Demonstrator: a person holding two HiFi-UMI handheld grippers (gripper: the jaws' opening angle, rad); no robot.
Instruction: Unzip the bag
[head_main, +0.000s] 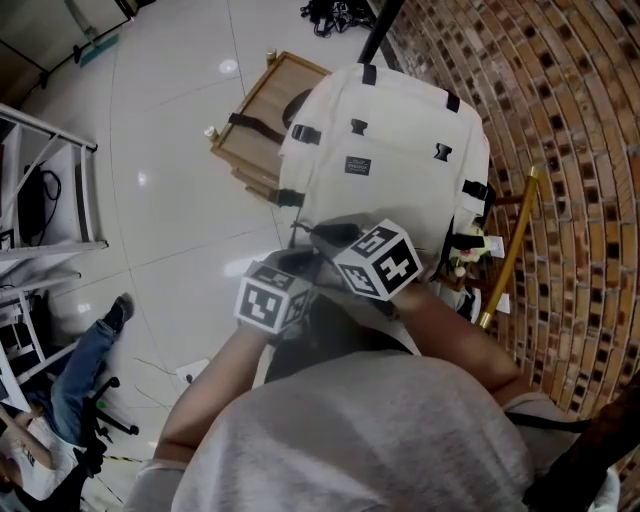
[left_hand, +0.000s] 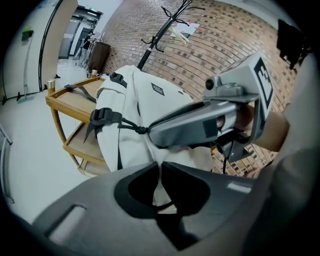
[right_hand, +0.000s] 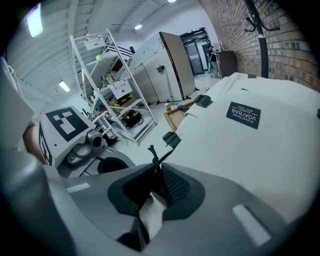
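– Where is the bag (head_main: 385, 140) found?
– It is seen upright against a wooden trolley (head_main: 262, 110), close to the brick wall (head_main: 560, 150), with its pale front turned towards the camera

– How are the hands posed?
– Both forearms (head_main: 230, 375) are stretched forward and down from the body. The two grippers are brought close side by side at the near, lower edge of the bag, both tilted downwards, the right one set slightly higher and crossing just above the left one's tips

– What is gripped by the left gripper (left_hand: 160, 166)?
– A fold of the bag's white cloth is pinched between its jaws, which are nearly together

– And the right gripper (right_hand: 157, 172)?
– Its jaws are clenched on the black pull cord (right_hand: 151, 154); the knotted end is left sticking out above them, and a scrap of white cloth is caught lower down between them
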